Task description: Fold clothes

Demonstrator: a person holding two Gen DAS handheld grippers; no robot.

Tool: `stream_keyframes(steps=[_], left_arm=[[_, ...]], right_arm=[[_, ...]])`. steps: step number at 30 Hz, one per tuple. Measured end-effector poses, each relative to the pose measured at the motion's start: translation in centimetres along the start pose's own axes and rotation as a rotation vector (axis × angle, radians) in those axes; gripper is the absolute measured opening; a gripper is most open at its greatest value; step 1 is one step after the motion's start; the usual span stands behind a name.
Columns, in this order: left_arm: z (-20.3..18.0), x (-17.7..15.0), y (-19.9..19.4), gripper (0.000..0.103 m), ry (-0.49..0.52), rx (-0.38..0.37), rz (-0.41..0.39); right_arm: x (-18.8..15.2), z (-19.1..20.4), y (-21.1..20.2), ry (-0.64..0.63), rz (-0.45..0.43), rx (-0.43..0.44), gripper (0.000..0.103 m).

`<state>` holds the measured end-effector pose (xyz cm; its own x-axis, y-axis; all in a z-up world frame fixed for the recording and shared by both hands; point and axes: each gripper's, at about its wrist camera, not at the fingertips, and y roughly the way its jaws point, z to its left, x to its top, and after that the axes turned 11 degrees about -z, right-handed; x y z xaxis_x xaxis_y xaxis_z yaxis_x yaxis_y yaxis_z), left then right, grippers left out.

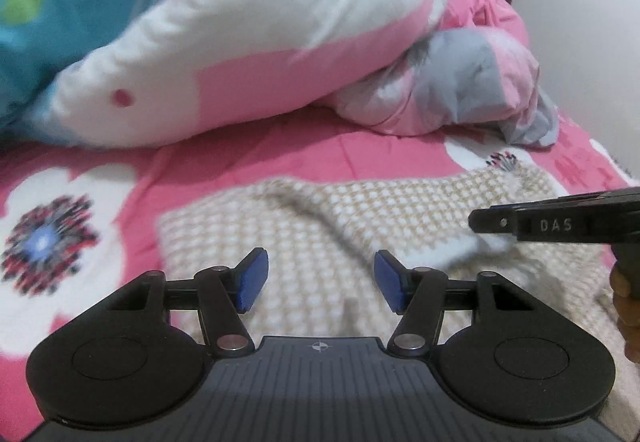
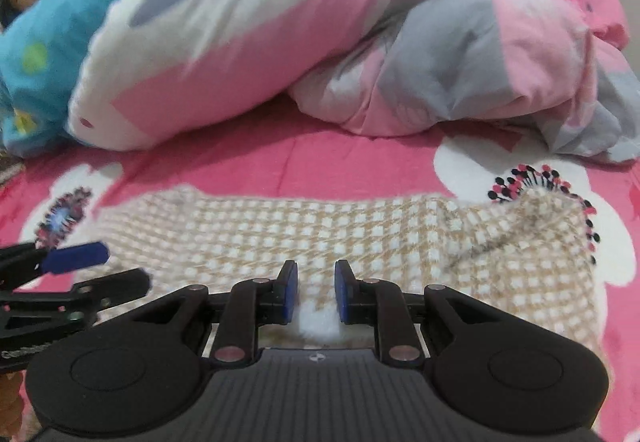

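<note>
A beige-and-white checked garment point(image 1: 320, 226) point(image 2: 320, 234) lies spread on the pink flowered bedspread point(image 1: 248, 158) point(image 2: 340, 158), its white fleecy lining showing at the near edge. My left gripper point(image 1: 322, 278) hovers open over the garment's near part with nothing between its blue pads point(image 1: 252, 278). It also shows at the left edge of the right wrist view point(image 2: 124, 266). My right gripper point(image 2: 317, 290) is shut on a tuft of the white fleecy edge. In the left wrist view it point(image 1: 486, 226) comes in from the right, with that edge lifted at its tip.
A bulky pink, white and grey duvet point(image 1: 260, 42) point(image 2: 280, 34) is heaped across the back of the bed. A person lies under a blue cover point(image 2: 44, 54) at the far left. A hand point(image 1: 626, 306) holds the right gripper. A white wall point(image 1: 592, 42) stands on the right.
</note>
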<state>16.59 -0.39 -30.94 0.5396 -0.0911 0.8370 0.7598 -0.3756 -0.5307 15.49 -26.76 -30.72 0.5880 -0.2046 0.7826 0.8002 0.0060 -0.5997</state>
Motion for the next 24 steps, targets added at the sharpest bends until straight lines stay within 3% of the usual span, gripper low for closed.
stream_keyframes(steps=[6,14,20,24], left_arm=[[2.1,-3.0,-6.6,0.065,-0.1,-0.036,0.14],[2.5,-8.8,-12.5,0.069,-0.19,-0.075,0.361],[1.7,-11.5,-15.3,0.094,-0.18,-0.086,0.405],[1.3,-12.9,-16.7,0.098,-0.17,-0.067,0.43]], right_arm=[[-1.1,1.5,-5.1,0.053,0.039,0.028,0.022],[-5.0,3.3,-10.7,0.119,0.175,0.007,0.034],[-7.4,4.6,-14.1,0.116,0.244,-0.03,0.043],[-8.3,5.2,-15.9,0.117,0.257,-0.069,0.05]])
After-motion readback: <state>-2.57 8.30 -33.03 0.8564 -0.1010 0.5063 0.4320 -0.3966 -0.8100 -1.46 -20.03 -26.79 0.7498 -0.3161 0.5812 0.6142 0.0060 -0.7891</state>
